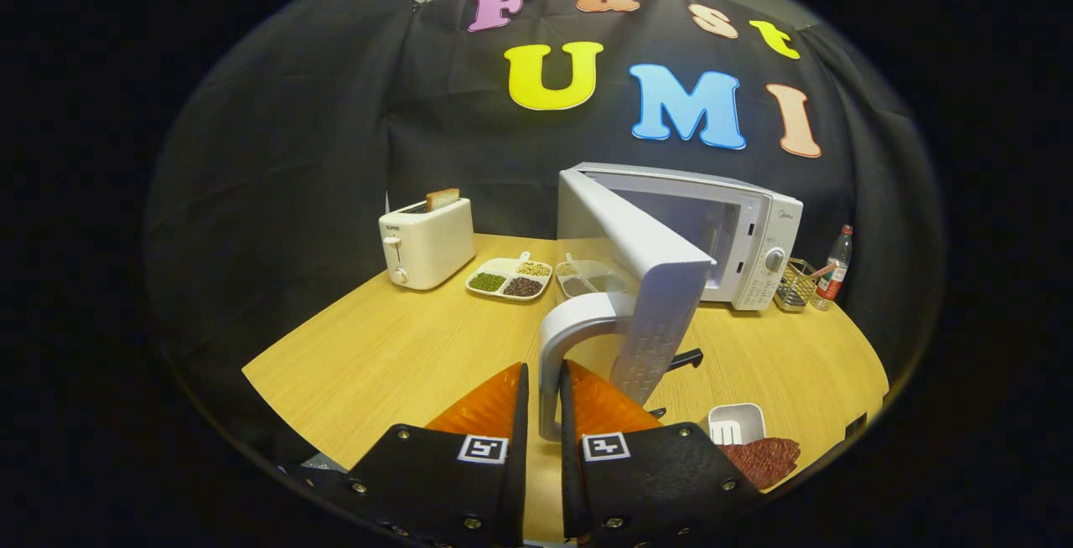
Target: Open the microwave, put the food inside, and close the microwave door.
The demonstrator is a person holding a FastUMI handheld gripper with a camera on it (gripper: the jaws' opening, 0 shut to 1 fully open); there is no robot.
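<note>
Wooden table (pixel 394 355) fills the booth floor of the scene, with black cloth hung behind it. Nearest, the gripper (pixel 543 380) is closed on the door handle (pixel 557 347), both fingers pressing its upright bar from either side. Just right of the fingers lies the food (pixel 764 459), a dark reddish slab, touching a small white dish (pixel 736 424). Beyond the fingers the microwave door (pixel 645 280) stands swung wide. Farther back sit a divided tray (pixel 510 277) of beans, a toaster (pixel 426 242) holding a slice, and the microwave (pixel 746 230), with a wire basket (pixel 796 286) and a bottle (pixel 834 270) beside it.
</note>
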